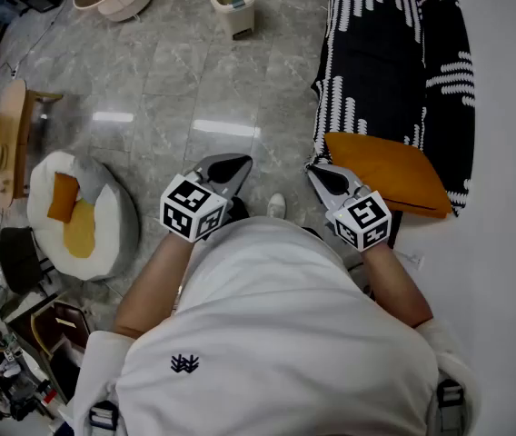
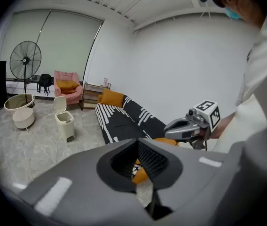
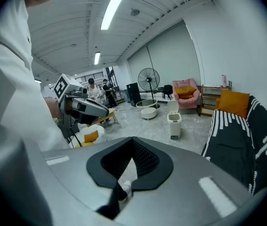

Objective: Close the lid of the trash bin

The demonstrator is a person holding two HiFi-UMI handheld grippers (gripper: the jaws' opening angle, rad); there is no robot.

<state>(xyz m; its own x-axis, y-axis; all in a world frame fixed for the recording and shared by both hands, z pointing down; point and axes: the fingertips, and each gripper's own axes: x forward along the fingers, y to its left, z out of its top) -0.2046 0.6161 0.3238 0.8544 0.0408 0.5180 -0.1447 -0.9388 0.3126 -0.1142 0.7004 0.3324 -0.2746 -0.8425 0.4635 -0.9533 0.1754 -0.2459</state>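
Our left gripper (image 1: 226,166), jaws pressed together on nothing, points almost straight at the small cream plastic trash bin (image 1: 233,12), which stands well apart across the grey stone floor (image 1: 149,80) with its lid (image 2: 59,103) raised, so we judge it better placed than our right gripper (image 1: 329,178), likewise closed and empty.
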